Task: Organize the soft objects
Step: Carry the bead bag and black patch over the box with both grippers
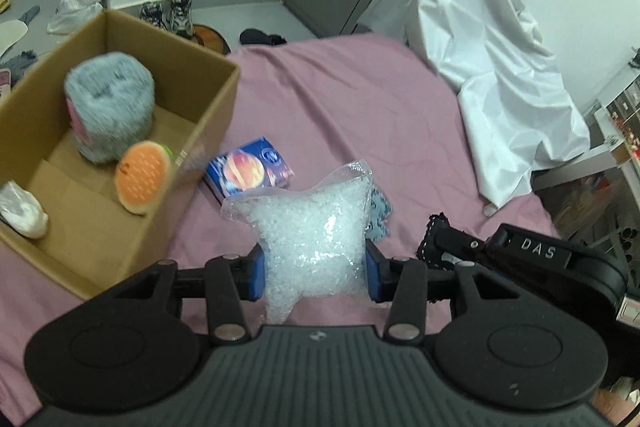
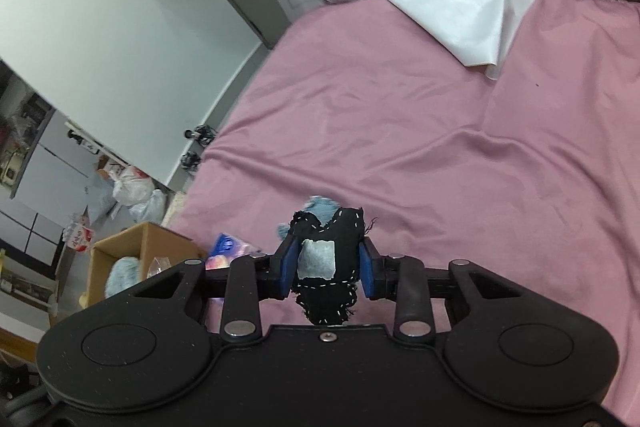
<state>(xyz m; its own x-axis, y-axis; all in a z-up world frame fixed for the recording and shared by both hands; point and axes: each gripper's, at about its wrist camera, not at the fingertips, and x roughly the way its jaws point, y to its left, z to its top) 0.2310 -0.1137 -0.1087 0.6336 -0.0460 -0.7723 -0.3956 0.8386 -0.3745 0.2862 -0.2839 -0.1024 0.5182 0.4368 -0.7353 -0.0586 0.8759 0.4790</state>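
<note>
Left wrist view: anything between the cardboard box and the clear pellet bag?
Yes: a blue printed packet lies on the pink sheet, between the open cardboard box and the clear pellet-filled bag. Left wrist view shows it.

One box (image 1: 208, 115): three soft items inside. One bead bag (image 1: 316, 239), one black pouch (image 2: 326, 259), one blue pack (image 1: 250, 173), two grippers.

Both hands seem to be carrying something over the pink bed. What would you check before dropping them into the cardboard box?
1. Left gripper fingers clamp the clear bag of beads: ok.
2. Right gripper fingers clamp the black stitched pouch: ok.
3. Cardboard box open at the top: ok.
4. Free floor space in the box beside the grey fluffy toy and orange plush: ok.
5. Either item already above the box: not ok, both are over the pink sheet.
6. Bag sealed, no leaks: cannot tell.
</note>
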